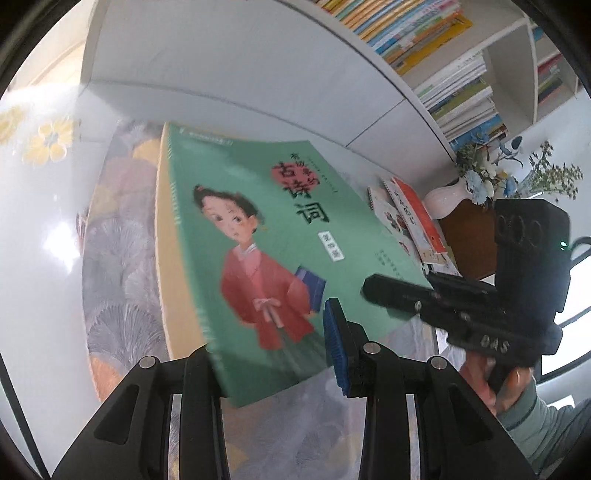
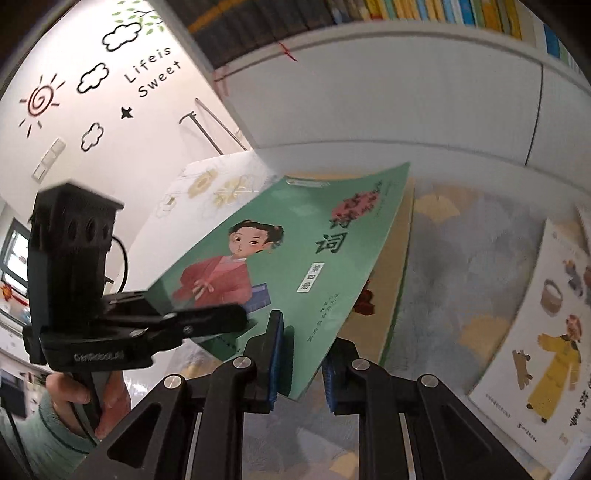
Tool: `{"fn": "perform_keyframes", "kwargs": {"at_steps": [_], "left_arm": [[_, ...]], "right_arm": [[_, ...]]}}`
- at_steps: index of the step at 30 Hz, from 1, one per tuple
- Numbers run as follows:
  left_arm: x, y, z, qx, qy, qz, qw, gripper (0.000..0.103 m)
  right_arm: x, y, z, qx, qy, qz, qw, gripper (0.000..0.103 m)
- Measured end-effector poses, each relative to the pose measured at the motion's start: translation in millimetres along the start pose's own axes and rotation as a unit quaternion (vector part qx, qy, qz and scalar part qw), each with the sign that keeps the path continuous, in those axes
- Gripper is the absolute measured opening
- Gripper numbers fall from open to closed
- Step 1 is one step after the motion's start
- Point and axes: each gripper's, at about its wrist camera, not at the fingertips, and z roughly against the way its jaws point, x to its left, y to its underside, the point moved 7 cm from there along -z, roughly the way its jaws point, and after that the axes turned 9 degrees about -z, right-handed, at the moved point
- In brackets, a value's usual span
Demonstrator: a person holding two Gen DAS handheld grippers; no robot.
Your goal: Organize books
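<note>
A green book (image 1: 258, 229) with a girl in a red robe on its cover hangs tilted over the patterned tablecloth (image 1: 118, 258). My left gripper (image 1: 267, 358) is shut on its near left corner, which passes between the blue pad (image 1: 332, 343) and the other finger. My right gripper (image 1: 373, 291) clamps the book's right edge. In the right wrist view, the same green book (image 2: 295, 236) has its near corner pinched in my right gripper (image 2: 304, 369), while my left gripper (image 2: 236, 314) bites the far left corner. A yellow-covered book (image 2: 395, 280) shows beneath it.
A white bookshelf (image 1: 258, 66) full of colourful books (image 1: 413, 29) rises behind the table. Thin picture books (image 1: 406, 218) lie to the right beside a white vase of flowers (image 1: 443, 203). A white picture book (image 2: 535, 332) lies flat on the cloth. A hand (image 2: 74, 391) holds the left gripper.
</note>
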Motion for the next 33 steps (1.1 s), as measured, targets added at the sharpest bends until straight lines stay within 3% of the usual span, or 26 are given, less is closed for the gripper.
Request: {"fn": "perform_keyframes", "kwargs": {"at_steps": [7, 15, 19, 21, 27, 29, 31, 33], "left_arm": [[28, 11, 4, -0.012, -0.001, 0.058, 0.9982, 0.03], [38, 14, 27, -0.019, -0.074, 0.048, 0.996, 0.033], [33, 28, 38, 0.005, -0.114, 0.019, 0.9933, 0.036], [20, 37, 43, 0.018, -0.129, -0.008, 0.9915, 0.037], [-29, 53, 46, 0.028, -0.099, -0.047, 0.9935, 0.056], [-55, 50, 42, 0.027, -0.09, -0.072, 0.993, 0.069], [-82, 43, 36, 0.024, -0.08, -0.102, 0.9913, 0.073], [-108, 38, 25, 0.029, -0.074, -0.128, 0.9885, 0.077]], "right_arm": [[-15, 9, -23, 0.031, 0.016, -0.015, 0.999, 0.018], [-14, 13, -37, 0.027, 0.013, -0.042, 0.999, 0.021], [-14, 17, -32, 0.04, 0.024, -0.058, 0.997, 0.035], [-16, 22, -27, 0.047, 0.039, -0.061, 0.996, 0.036], [-23, 63, 10, 0.048, 0.061, -0.098, 0.992, 0.037], [-29, 87, 31, 0.04, 0.073, -0.114, 0.99, 0.04], [-38, 109, 50, 0.035, 0.088, -0.132, 0.987, 0.048], [-51, 135, 75, 0.025, 0.103, -0.153, 0.983, 0.049]]}}
